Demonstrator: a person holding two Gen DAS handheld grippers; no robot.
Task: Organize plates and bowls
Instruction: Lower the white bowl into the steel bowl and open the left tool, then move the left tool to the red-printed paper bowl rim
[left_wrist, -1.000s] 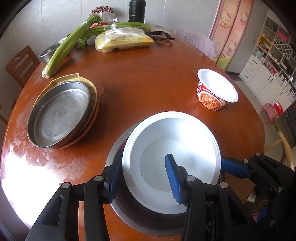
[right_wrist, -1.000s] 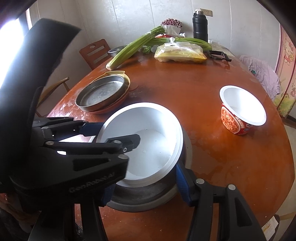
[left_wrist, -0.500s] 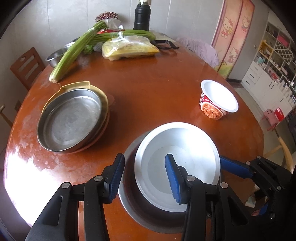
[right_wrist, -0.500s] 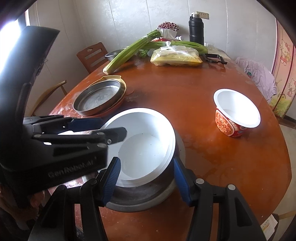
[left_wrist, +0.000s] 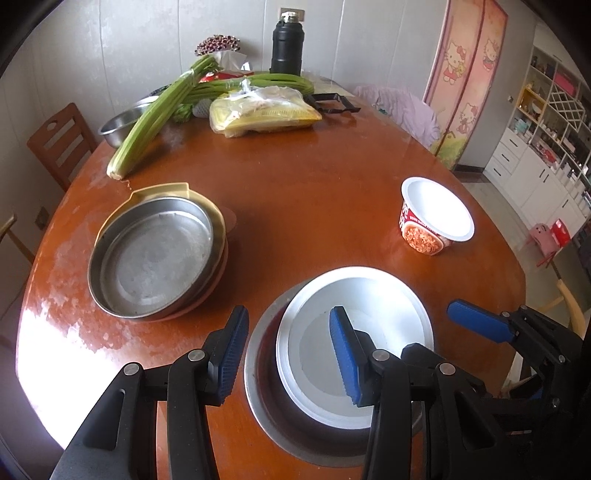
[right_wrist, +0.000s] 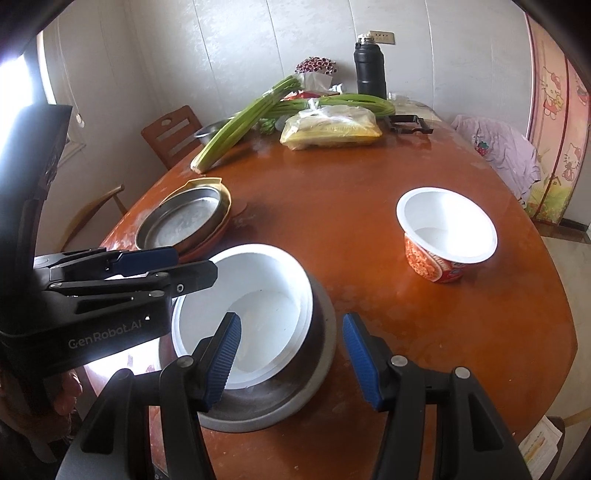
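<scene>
On the left of the round wooden table (left_wrist: 314, 192) sits a stack of shallow dishes: a round steel pan (left_wrist: 153, 254) lies flat, mouth up and empty, nested in a yellow dish (left_wrist: 177, 189) over a reddish plate (left_wrist: 218, 269). Near the front edge, a white bowl (left_wrist: 354, 339) rests upright and empty inside a wider steel bowl (left_wrist: 262, 387), set toward its far right side. The left gripper (left_wrist: 288, 350) hangs above them with jaws apart, gripping nothing, one pad outside the steel rim and one over the white bowl. The right gripper (right_wrist: 291, 358) likewise stands parted, empty, straddling the bowls' right rims. Farther right, apart, an empty instant-noodle cup (left_wrist: 436, 218) stands upright.
</scene>
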